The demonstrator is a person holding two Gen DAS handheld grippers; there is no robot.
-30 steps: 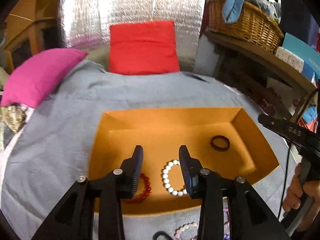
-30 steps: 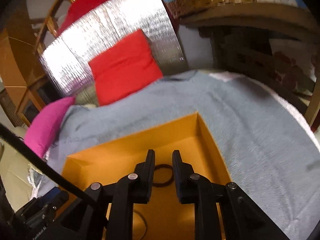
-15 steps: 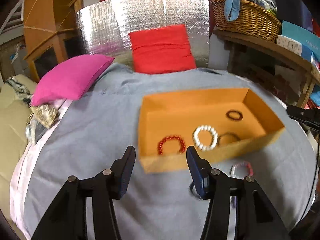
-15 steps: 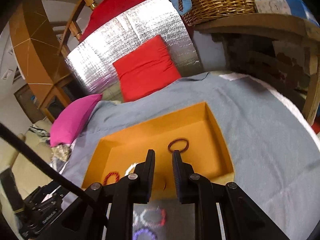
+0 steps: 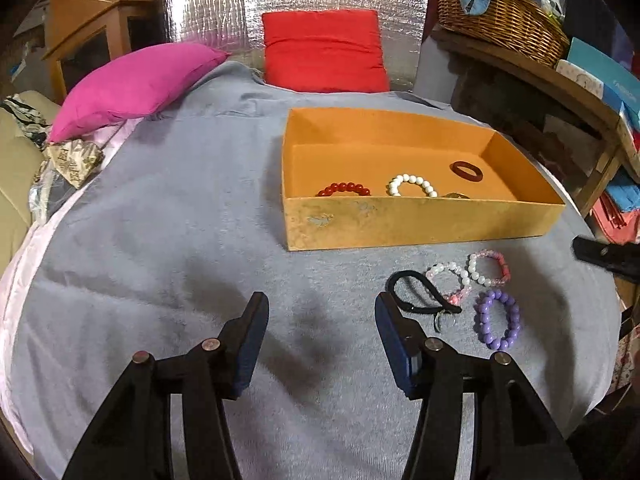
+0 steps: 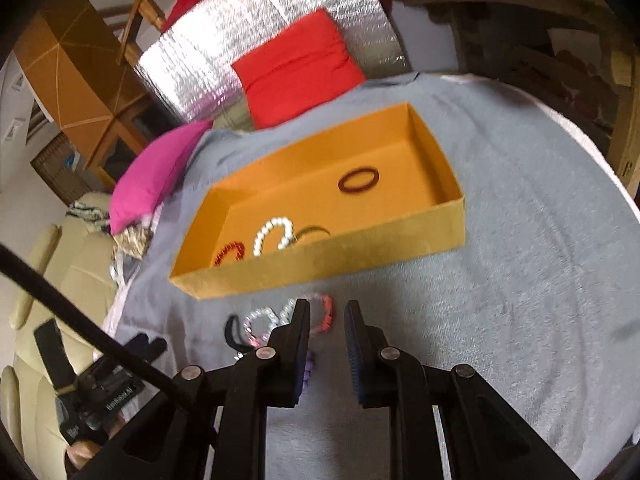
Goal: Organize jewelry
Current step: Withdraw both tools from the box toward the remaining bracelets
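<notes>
Left wrist view: the jewelry still to be sorted is seen lying on the grey blanket point(image 5: 168, 208), just ahead and to the right of the left gripper point(image 5: 320, 320). A purple bead bracelet point(image 5: 497, 319) is placed farthest right, a pink-and-white bracelet point(image 5: 489, 267) beyond it, a clear pink bracelet point(image 5: 449, 282) beside that, and a black cord bracelet point(image 5: 420, 294) nearest the right-hand finger point(image 5: 394, 332). Whether the finger touches the cord cannot be told. The left gripper's jaws are held apart and have just been widening; only bare blanket is shown between them. Beyond the loose pieces an orange box point(image 5: 420, 220) is set, in which a red bead bracelet point(image 5: 344, 189), a white bead bracelet point(image 5: 412, 185) and a dark brown ring bangle point(image 5: 466, 171) are laid; a further dark piece is mostly hidden by the near wall. In the right wrist view the right gripper point(image 6: 327, 326) is shown above the same loose group, its jaws drawn close with a narrow gap in which nothing is gripped; the pink-and-white bracelet point(image 6: 324, 312) is partly covered by its left finger. Farther back, a magenta cushion point(image 5: 136, 80), a red cushion point(image 5: 324, 52) against a silver foil panel point(image 5: 224, 0), and a wicker basket point(image 5: 500, 16) on a shelf to the right are visible.
</notes>
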